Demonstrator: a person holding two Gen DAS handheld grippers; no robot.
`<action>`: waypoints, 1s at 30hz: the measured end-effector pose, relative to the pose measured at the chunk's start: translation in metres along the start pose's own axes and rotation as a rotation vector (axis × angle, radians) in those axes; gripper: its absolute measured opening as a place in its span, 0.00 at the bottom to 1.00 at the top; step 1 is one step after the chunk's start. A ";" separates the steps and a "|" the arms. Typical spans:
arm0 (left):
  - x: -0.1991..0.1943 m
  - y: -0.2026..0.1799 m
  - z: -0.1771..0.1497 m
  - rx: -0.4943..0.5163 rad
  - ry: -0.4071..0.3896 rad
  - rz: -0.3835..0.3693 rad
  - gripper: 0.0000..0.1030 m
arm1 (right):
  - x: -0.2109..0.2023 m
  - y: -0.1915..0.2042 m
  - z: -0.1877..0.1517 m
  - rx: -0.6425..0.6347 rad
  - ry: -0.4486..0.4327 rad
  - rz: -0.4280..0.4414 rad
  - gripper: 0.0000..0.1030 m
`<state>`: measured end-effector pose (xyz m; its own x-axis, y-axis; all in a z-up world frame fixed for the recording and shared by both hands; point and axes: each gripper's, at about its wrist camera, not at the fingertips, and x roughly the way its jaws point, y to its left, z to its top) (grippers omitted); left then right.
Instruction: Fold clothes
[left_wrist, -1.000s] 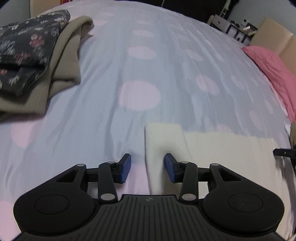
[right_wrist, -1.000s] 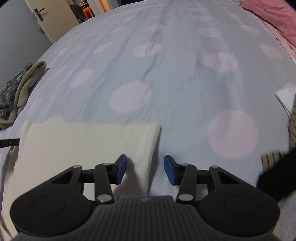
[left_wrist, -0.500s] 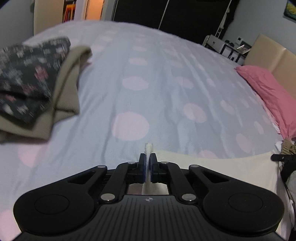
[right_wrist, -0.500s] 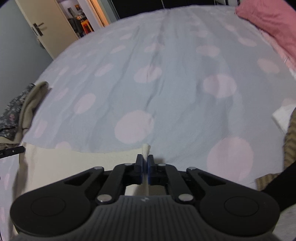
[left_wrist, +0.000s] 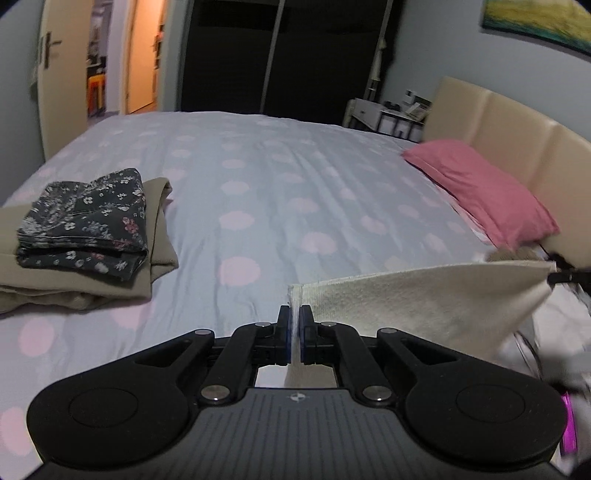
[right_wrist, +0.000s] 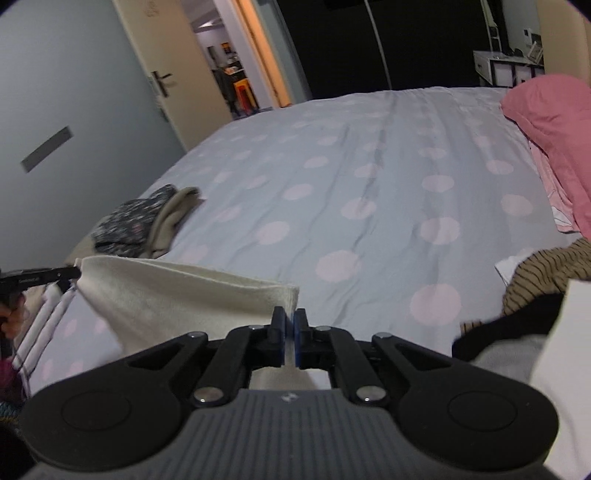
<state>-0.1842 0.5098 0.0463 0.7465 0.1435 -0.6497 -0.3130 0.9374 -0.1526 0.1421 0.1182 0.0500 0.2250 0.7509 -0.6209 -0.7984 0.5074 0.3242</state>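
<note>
I have both claws, left claw (left_wrist: 294, 334) and right claw (right_wrist: 290, 338), clamped on 2 corners of the cream knitted cloth (left_wrist: 424, 302), its long edge stretched between them at lower frame.

Dim, cool room light with warm glow from the doorway (left_wrist: 142, 55); fisheye-bent edges, motion blur at the sides.

We see a cream knit garment (left_wrist: 424, 302) stretched taut in the air above the bed (left_wrist: 280, 192), pinched at its two upper corners, its top edge near level and the rest hanging below. On the bed's left side lies a folded stack: dark floral garment (left_wrist: 85, 225) on top of a khaki garment (left_wrist: 159, 240). At the right, a striped garment (right_wrist: 543, 273) lies crumpled, unfolded.
</note>
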 end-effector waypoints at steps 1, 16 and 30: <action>-0.009 -0.003 -0.008 0.013 0.005 -0.004 0.02 | -0.012 0.005 -0.010 -0.008 0.003 0.005 0.05; -0.032 -0.042 -0.145 0.283 0.321 -0.016 0.02 | -0.053 0.043 -0.148 -0.132 0.232 -0.007 0.05; -0.012 -0.080 -0.203 0.576 0.493 0.006 0.12 | -0.018 0.073 -0.222 -0.492 0.473 -0.057 0.11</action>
<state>-0.2875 0.3682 -0.0847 0.3547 0.1173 -0.9276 0.1412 0.9740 0.1772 -0.0441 0.0476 -0.0740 0.0955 0.4062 -0.9088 -0.9785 0.2059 -0.0107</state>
